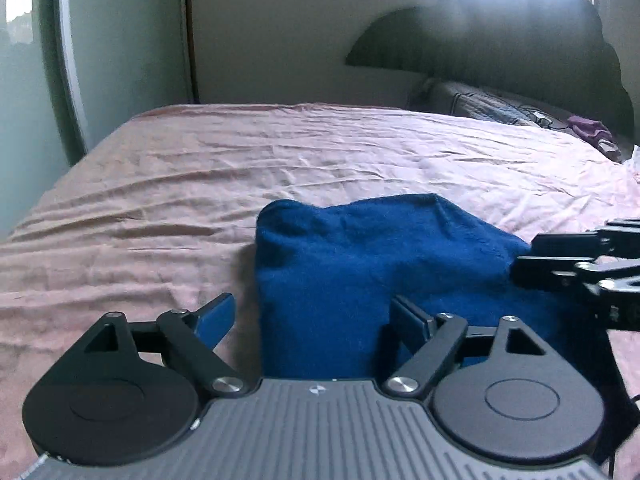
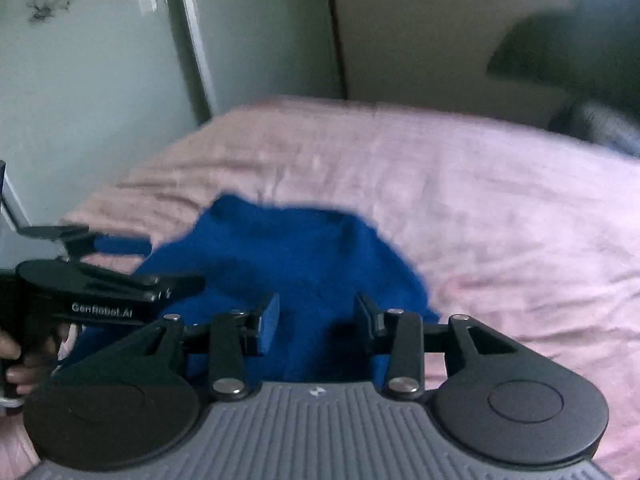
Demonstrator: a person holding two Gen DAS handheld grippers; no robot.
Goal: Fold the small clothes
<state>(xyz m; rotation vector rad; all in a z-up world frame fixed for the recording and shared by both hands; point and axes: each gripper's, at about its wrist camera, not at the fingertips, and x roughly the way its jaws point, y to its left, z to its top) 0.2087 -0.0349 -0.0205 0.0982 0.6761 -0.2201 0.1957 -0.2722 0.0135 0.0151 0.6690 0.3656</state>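
Blue garment (image 1: 360, 264) lies bunched on pink bedsheet (image 1: 160, 184), near edge, between both grippers.

Left gripper (image 1: 310, 320) jaws wide apart, nothing held.

Right gripper (image 2: 316, 320) jaws partly apart, cloth below, not pinched.

Next, prob.: regrip corners w/ both, pull flat before folding — avoid snagging sheet.

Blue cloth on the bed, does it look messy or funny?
A little. The blue cloth lies in a lumpy, uneven heap on the wrinkled pink sheet, not flat or neatly folded. Both grippers are open and not holding it. Nothing looks torn or spilled.
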